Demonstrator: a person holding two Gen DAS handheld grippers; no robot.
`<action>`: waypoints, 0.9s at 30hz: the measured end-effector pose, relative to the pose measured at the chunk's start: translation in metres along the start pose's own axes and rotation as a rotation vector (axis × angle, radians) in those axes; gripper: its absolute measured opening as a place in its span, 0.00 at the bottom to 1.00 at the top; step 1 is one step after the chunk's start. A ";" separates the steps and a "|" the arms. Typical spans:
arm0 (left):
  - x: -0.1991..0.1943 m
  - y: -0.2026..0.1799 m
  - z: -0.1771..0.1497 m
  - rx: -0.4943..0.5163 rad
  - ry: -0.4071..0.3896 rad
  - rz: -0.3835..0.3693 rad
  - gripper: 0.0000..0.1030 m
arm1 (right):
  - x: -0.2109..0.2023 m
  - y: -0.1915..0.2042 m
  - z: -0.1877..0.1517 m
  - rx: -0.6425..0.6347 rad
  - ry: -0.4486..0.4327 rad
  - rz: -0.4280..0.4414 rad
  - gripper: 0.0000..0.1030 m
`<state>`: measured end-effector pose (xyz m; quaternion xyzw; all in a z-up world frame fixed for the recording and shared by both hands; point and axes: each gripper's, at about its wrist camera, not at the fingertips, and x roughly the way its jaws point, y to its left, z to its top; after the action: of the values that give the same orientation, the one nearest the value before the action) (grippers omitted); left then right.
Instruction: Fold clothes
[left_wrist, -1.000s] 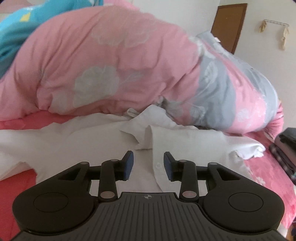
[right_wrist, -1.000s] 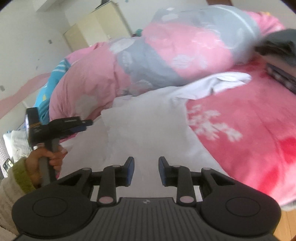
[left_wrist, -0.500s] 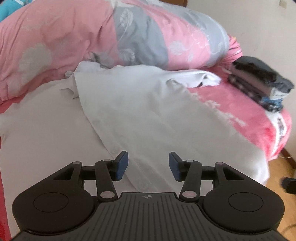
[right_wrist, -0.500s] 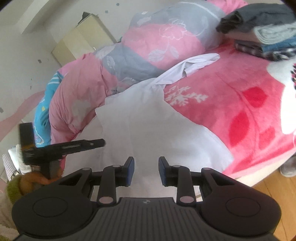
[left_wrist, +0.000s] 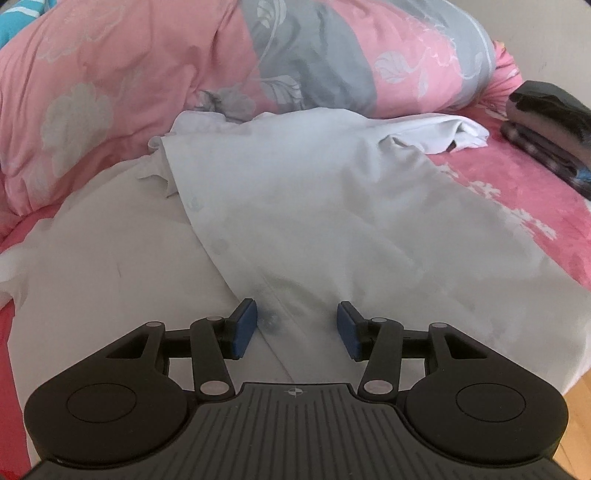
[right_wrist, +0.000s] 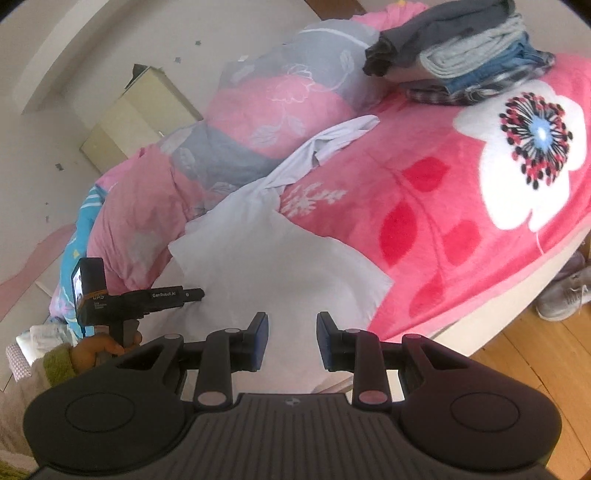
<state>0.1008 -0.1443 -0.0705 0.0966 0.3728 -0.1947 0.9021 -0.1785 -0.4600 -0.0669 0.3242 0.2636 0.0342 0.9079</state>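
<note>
Left wrist view: white button-up shirt (left_wrist: 303, 206) lies spread on the bed directly ahead of and beneath the half-open, empty left gripper (left_wrist: 297, 328); thin, limp, light cloth, probably best pinched at the placket edge or hem.

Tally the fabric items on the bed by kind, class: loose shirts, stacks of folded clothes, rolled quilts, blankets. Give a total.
White shirt: 1
Stack of folded clothes: 1
Rolled quilt: 1
Pink floral blanket: 1
Total: 4
</note>
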 end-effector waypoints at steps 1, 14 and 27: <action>0.001 0.001 0.001 0.001 0.002 0.003 0.47 | 0.000 -0.001 0.000 -0.001 0.001 0.000 0.30; -0.035 0.025 0.006 -0.083 -0.084 -0.013 0.47 | 0.049 0.055 -0.035 -0.334 0.234 0.139 0.38; -0.030 0.074 0.009 -0.240 -0.074 -0.023 0.48 | 0.125 0.110 -0.094 -0.690 0.396 0.001 0.05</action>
<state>0.1189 -0.0717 -0.0404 -0.0237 0.3609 -0.1622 0.9181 -0.1069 -0.2908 -0.1187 -0.0127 0.4066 0.1833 0.8950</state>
